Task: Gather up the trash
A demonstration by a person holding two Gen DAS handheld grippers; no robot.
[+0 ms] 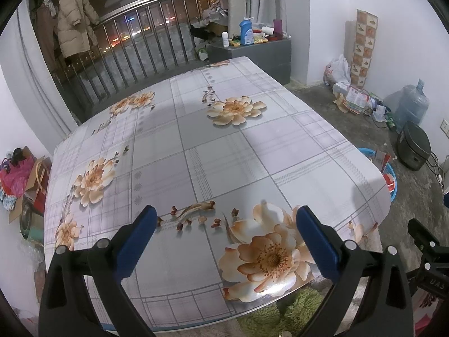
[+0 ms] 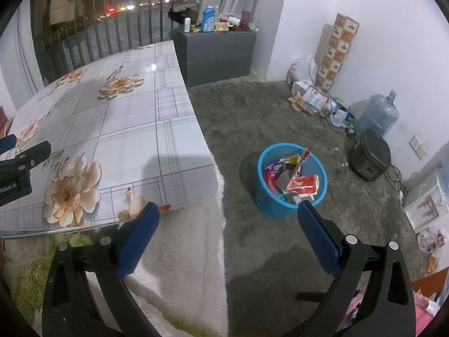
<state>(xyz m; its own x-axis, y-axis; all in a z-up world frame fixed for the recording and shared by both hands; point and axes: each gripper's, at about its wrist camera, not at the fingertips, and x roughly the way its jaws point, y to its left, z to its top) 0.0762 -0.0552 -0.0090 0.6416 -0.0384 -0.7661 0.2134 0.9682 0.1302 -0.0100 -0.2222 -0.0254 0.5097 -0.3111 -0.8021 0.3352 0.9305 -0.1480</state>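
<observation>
A blue mesh waste basket [image 2: 273, 206] stands on the concrete floor to the right of the table, filled with several wrappers [image 2: 304, 184]; its rim peeks past the table's right edge in the left wrist view [image 1: 393, 181]. My left gripper [image 1: 226, 216] is open and empty, held over the near edge of the table [image 1: 224, 140] with the floral cloth. My right gripper [image 2: 228, 210] is open and empty, held low over the floor beside the table's corner, in front of the basket. The left gripper's body shows at the left of the right wrist view [image 2: 19, 168].
A grey cabinet [image 2: 216, 53] with bottles stands behind the table. Bags and papers [image 2: 308, 95], a water jug [image 2: 377, 115] and a dark rice cooker [image 2: 370, 158] line the right wall. A white fluffy cover [image 2: 182, 252] hangs below the table edge.
</observation>
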